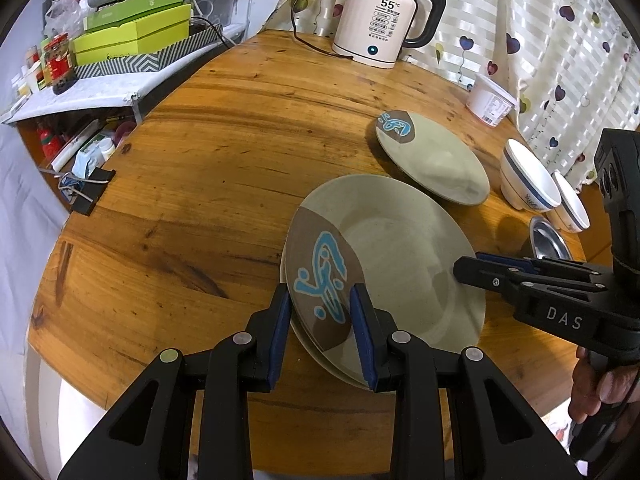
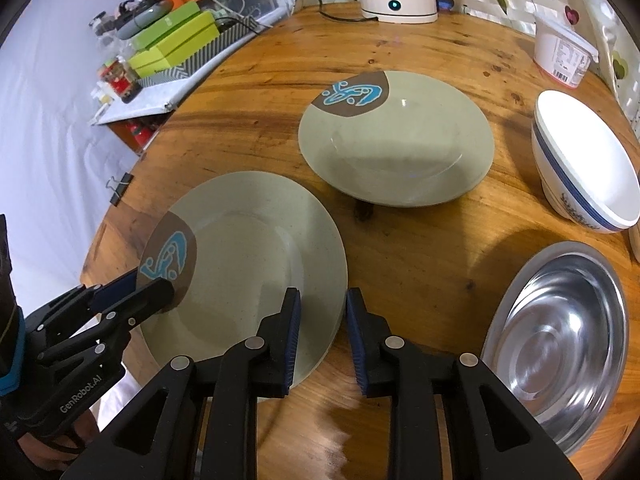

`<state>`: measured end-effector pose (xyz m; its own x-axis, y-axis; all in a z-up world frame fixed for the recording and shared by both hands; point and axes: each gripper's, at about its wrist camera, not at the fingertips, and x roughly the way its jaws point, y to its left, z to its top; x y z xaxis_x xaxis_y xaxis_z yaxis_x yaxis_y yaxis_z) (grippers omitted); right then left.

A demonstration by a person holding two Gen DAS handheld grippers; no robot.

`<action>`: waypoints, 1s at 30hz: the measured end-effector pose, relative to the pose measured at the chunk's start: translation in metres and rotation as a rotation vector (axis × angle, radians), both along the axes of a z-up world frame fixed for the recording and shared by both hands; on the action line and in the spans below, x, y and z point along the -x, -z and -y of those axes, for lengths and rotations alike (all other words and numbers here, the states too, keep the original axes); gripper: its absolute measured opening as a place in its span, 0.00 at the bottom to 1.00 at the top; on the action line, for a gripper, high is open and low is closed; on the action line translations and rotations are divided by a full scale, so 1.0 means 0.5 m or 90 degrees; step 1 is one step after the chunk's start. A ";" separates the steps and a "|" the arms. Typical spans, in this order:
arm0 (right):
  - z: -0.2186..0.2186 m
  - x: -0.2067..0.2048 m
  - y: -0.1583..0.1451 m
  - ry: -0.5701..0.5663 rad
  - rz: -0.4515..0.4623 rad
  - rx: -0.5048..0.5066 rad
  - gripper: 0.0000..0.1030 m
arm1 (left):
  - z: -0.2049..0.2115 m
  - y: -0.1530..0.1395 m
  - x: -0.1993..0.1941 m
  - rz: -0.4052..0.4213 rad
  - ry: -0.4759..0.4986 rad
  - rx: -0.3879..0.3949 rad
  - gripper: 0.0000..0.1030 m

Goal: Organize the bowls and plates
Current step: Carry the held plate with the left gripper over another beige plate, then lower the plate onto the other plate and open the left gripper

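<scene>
While my left gripper (image 1: 320,336) pinched the near plate (image 2: 256,248), my right gripper (image 2: 323,340) stood narrow, clamping nothing; far plate (image 2: 396,140) and bowls (image 2: 588,172) remained unstacked.

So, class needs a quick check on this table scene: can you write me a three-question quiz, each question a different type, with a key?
1. True or false: the steel bowl has food in it.
2. Fill in: the kettle display reads ___ degrees.
3. Where on the near plate do the jaws of the left gripper sit?
A. at the brown patch with the blue motif
B. on the plain green rim opposite it
C. in the plate's centre

Key: 1 false; 2 55; 3 A.
</scene>
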<state>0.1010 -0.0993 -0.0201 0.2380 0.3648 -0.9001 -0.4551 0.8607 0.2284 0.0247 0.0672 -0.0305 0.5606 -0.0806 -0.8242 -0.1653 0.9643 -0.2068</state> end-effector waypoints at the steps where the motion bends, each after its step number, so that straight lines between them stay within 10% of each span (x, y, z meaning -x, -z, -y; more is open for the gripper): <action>1: 0.000 0.000 0.000 0.000 0.000 -0.001 0.24 | 0.000 0.000 0.001 0.000 0.000 0.000 0.30; 30: 0.031 0.014 -0.047 -0.003 0.047 -0.058 0.24 | -0.025 -0.032 0.008 0.036 -0.013 0.025 0.31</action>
